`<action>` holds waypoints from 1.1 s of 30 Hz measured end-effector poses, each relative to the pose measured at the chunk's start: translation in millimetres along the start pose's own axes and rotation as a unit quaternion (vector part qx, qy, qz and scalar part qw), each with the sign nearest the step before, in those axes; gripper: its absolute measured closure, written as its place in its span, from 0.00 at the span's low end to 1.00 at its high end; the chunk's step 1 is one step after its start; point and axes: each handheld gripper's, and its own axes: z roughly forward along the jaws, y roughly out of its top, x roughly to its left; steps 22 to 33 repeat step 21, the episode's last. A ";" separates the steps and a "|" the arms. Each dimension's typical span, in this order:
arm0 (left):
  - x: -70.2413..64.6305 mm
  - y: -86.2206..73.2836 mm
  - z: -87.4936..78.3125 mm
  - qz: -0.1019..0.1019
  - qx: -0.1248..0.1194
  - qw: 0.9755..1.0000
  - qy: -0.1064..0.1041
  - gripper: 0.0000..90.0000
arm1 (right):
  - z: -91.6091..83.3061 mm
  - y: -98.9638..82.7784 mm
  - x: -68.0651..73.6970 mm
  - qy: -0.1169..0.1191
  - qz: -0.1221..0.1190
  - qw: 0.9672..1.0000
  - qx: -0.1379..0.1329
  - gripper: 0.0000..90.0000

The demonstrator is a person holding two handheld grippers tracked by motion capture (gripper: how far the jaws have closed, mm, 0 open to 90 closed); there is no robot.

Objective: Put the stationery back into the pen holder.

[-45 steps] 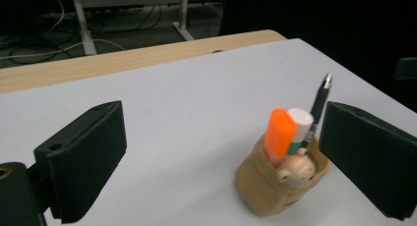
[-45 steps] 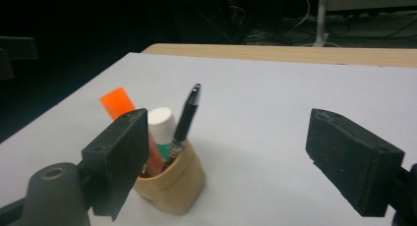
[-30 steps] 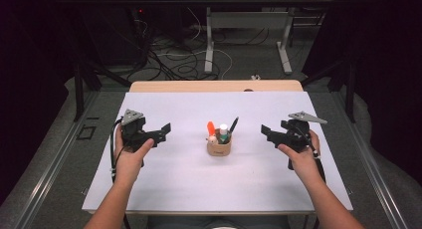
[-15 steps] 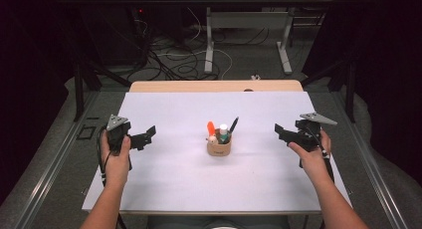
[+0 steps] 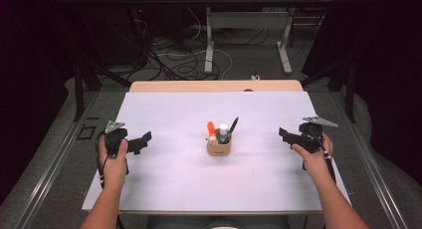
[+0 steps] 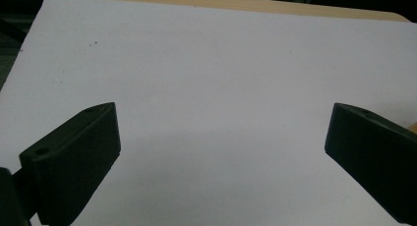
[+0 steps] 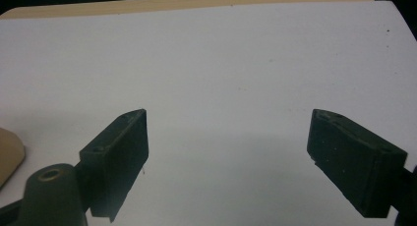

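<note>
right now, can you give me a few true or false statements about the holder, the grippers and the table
1. The small tan wooden holder stands upright on the white table cover, between the two grippers. True.
2. The left black gripper grips an orange pen. False: its jaws stand wide apart, with bare white cover between them.
3. The right black gripper has open jaws with nothing in them. True.
4. The holder is empty. False: an orange-tipped pen, a dark pen and other small items stick out of it.
5. The holder lies on its side at the table's far edge. False: it stands near the middle.
</note>
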 end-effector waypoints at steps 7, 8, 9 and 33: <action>5.0 -3.3 6.2 -0.013 0.009 1.000 0.002 0.00 | 6.5 -4.4 -4.4 0.001 0.012 1.000 0.008 0.17; 5.4 -3.7 7.1 -0.016 0.008 1.000 0.003 0.00 | 6.7 -4.8 -5.3 0.000 0.010 1.000 0.011 0.17; 6.0 -4.1 7.7 -0.017 0.008 1.000 0.003 0.00 | 7.2 -5.4 -5.1 0.000 0.016 1.000 0.012 0.17; 4.2 -3.6 9.9 -0.013 0.012 1.000 0.000 0.00 | 9.6 -7.6 -4.0 0.004 0.014 1.000 0.018 0.17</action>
